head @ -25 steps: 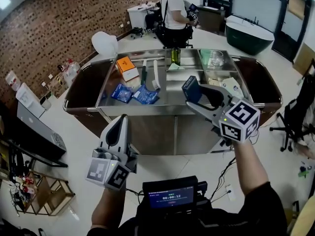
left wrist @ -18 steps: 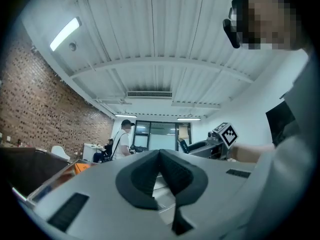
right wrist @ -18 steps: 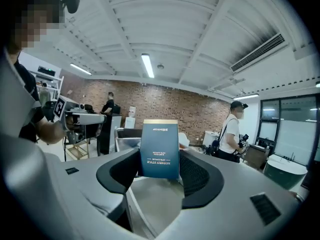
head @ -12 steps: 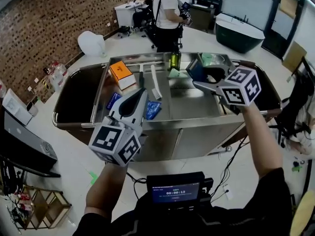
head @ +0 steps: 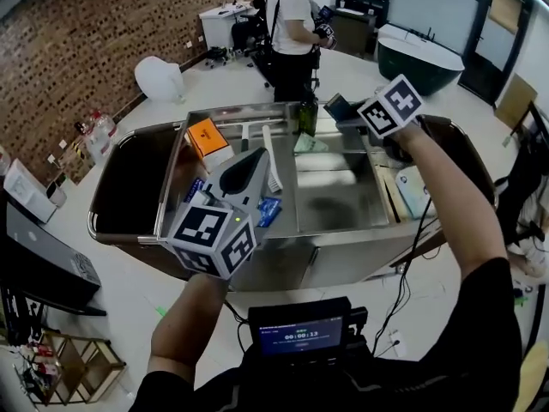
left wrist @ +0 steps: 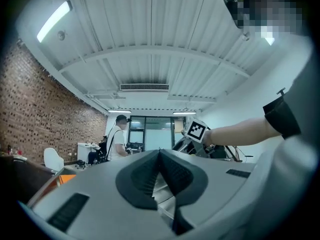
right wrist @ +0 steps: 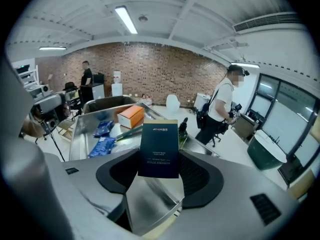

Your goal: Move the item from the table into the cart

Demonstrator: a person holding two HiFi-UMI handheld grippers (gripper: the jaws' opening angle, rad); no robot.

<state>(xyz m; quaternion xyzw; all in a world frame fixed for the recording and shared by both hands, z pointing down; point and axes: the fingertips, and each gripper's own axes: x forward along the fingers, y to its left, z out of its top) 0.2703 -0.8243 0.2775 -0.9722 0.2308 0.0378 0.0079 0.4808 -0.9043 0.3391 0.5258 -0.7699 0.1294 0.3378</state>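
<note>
Navy box (right wrist: 159,149) (head: 336,106) is off the surface, pinched upright in the right gripper (right wrist: 160,174) (head: 345,115). Its fingers (right wrist: 202,176) are spread wide and clamp the box's lower part from both sides; the print on the box reads upside down in the right gripper view. The box hangs over the steel cart (head: 334,230), at the cart's far edge, right of its middle and just beside a dark green bottle (head: 306,114) (right wrist: 183,126) standing there.

Left gripper (head: 253,157) (left wrist: 160,156) is over the cart's near left part, its fingers (left wrist: 142,176) pressed together with nothing between them.

In the cart's left section:
- an orange box (head: 206,136) (right wrist: 131,115) toward the far corner
- a white brush (head: 273,166) lying toward the middle
- blue packets (head: 268,211) (right wrist: 102,146) near the front, partly under the left gripper

Beyond the cart's far side a person (head: 287,24) (right wrist: 220,106) in a white shirt stands on the floor. Brick wall (head: 77,50) is to the cart's left.
</note>
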